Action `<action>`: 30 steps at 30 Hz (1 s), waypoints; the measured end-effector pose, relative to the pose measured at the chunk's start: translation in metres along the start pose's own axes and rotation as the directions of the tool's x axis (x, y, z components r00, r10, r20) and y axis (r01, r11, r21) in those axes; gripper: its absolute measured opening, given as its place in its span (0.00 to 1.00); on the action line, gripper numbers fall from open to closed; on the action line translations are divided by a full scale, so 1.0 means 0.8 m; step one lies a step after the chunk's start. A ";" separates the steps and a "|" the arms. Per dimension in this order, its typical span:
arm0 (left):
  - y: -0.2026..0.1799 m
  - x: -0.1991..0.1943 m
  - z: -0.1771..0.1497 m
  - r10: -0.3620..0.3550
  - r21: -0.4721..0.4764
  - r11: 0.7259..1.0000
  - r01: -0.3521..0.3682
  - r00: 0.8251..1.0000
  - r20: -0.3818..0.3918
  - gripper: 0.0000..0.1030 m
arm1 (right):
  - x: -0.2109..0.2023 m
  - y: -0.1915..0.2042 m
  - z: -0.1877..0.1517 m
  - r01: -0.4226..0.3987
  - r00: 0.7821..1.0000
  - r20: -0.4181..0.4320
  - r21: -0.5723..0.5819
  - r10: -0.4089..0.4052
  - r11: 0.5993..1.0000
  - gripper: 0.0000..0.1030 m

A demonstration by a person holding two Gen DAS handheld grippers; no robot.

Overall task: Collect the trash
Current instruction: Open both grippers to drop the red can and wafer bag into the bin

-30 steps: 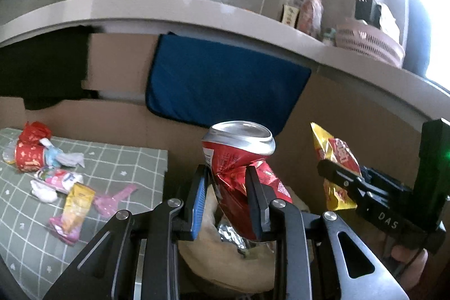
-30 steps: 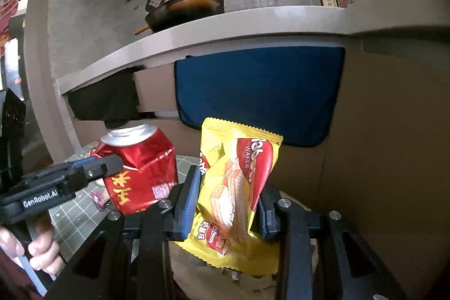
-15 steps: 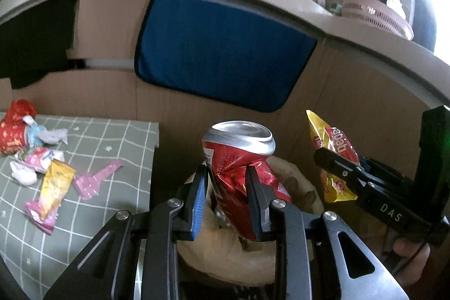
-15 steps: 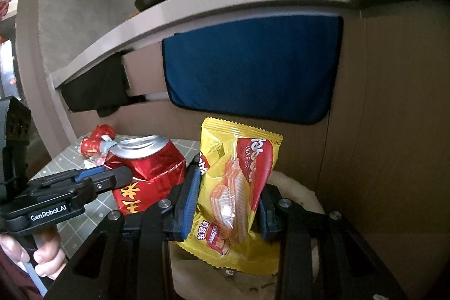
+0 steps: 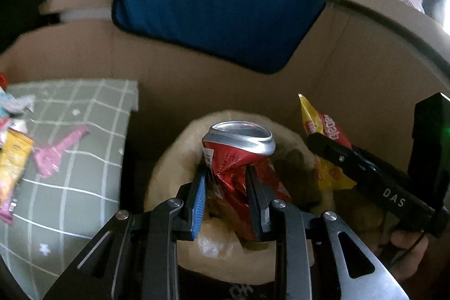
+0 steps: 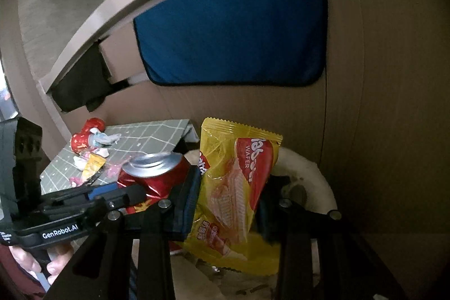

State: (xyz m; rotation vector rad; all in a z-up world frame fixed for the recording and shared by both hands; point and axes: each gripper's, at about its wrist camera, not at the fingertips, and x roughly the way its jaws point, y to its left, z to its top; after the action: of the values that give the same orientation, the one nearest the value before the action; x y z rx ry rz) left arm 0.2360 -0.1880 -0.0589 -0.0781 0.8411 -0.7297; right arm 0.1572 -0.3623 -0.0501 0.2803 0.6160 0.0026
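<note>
The left tongs [image 5: 226,182] are clamped on a crushed red drinks can [image 5: 239,151], its silver top tilted up and its dented body pinched between the blue-edged pad on the left and the black one on the right. The can hangs over the open mouth of a bin lined with a pale yellowish bag [image 5: 174,156], which already has crumpled wrappers and a scrap of clear plastic in it.

The right tongs [image 6: 229,201] are clamped on a yellow wafer packet [image 6: 236,187] with a red panel, held upright by its middle so both ends stick out past the pads. The packet is above the right part of the same bin [image 6: 317,176], just right of the can [image 6: 157,173]. In the left wrist view the packet [image 5: 323,137] shows at the right of the bin, gripped in the black tongs marked "DAS", with a hand [image 5: 407,249] on the handle below. In the right wrist view a hand [image 6: 56,269] grips the handle of the left tongs at the lower left.

Left of the bin is a surface covered with a green checked cloth [image 5: 84,114]. More trash lies on it: a pink wrapper [image 5: 59,151], a yellow wrapper [image 5: 12,162] near the left edge, and farther back a red-and-white crumpled wrapper [image 6: 84,138] with white scraps beside it.

Behind the bin stands a brown cardboard wall [image 5: 351,69] with a blue cloth [image 5: 219,4] hanging on it.
</note>
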 end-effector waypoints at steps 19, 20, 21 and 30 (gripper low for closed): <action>-0.002 0.033 -0.009 -0.055 0.008 0.998 0.055 0.997 -0.052 0.47 | 0.020 -0.012 -0.002 0.026 0.999 -0.023 0.026 -0.025 0.999 0.41; 0.002 0.026 -0.007 -0.054 -0.001 0.999 0.054 0.998 -0.043 0.48 | 0.020 -0.012 -0.003 0.022 1.000 -0.023 0.025 -0.021 0.999 0.44; 0.005 0.019 -0.005 -0.056 -0.012 0.998 0.056 0.998 -0.037 0.48 | 0.020 -0.012 -0.004 0.017 1.000 -0.024 0.022 -0.016 1.000 0.48; 0.040 -0.065 -0.014 0.044 -0.073 0.997 -0.037 0.993 0.109 0.52 | 0.026 -0.001 -0.012 0.024 0.998 -0.057 0.009 -0.023 1.000 0.69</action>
State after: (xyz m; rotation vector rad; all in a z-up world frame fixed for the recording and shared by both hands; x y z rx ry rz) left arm 0.2230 -0.1293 -0.0436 -0.1634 0.7603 -0.6515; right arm 0.1685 -0.3590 -0.0693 0.2829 0.6761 -0.0148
